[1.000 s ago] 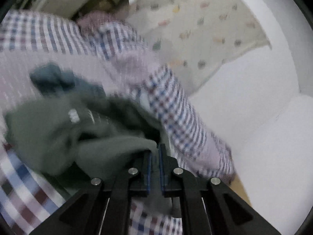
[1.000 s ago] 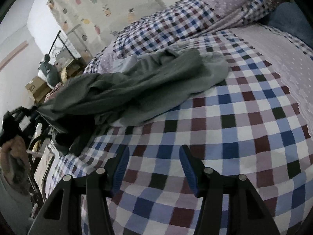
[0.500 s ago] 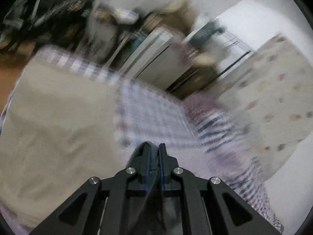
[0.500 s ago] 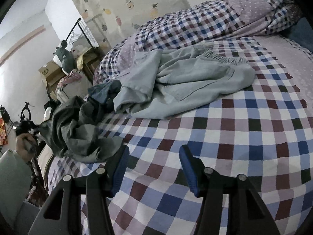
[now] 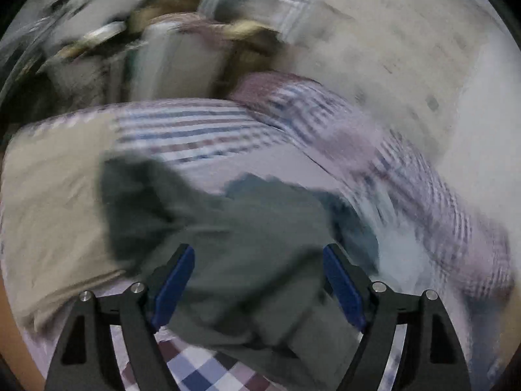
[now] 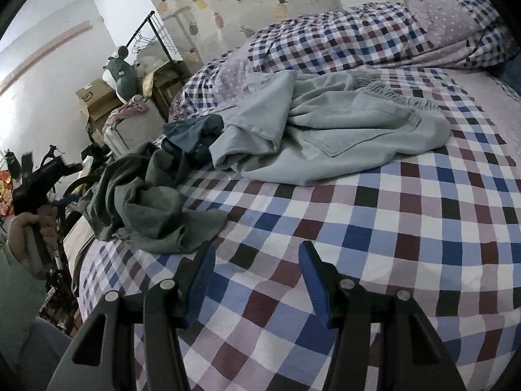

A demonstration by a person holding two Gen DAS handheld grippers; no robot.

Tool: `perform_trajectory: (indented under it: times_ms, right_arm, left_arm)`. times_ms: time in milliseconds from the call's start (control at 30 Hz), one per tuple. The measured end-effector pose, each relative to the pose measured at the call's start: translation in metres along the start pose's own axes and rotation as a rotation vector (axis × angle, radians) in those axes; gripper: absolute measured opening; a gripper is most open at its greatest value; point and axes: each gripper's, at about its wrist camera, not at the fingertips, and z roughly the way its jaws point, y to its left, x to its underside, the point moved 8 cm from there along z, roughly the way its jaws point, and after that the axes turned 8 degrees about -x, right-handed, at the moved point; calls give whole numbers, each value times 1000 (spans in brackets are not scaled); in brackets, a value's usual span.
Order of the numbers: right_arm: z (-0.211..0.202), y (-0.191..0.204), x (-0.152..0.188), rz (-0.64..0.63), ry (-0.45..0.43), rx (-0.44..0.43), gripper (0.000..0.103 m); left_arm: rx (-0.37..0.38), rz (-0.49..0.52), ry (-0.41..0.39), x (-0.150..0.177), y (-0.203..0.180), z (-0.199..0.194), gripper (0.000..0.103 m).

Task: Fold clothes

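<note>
Both tongs are gaping wide and gripping nothing: our left tongs (image 5: 259, 280) are hovering over the dark green garment (image 5: 247, 260), our right tongs (image 6: 257, 277) over the checked bed (image 6: 407, 228). That garment is lying crumpled at nine o'clock, the pale one (image 6: 325, 130) at twelve.

The bed (image 6: 407, 228) has a checked sheet. A dark grey top (image 6: 146, 208) lies crumpled near its left edge. A small blue cloth (image 6: 192, 133) lies just behind it. Light grey pants (image 6: 325, 130) lie beside them. A checked blanket (image 6: 342, 42) is bunched at the back.
</note>
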Motion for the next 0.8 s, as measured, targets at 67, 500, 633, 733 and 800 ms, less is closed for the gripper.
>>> perform_trajectory:
  times_ms: [67, 500, 633, 733, 800]
  right_arm:
    - [-1, 2, 0, -2, 0, -4, 58]
    - [0, 11, -2, -15, -11, -51, 58]
    - [-5, 35, -5, -35, -37, -177, 58]
    - [-9, 60, -6, -78, -36, -272, 62]
    - [-10, 76, -4, -118, -25, -320, 65]
  left_arm:
    - [-98, 116, 0, 0, -12, 14, 84]
    - [381, 260, 119, 56, -126, -34, 4]
    - [688, 360, 285, 118, -188, -74, 4]
    - [871, 341, 477, 156, -211, -83, 4]
    - [947, 313, 583, 169, -217, -84, 4]
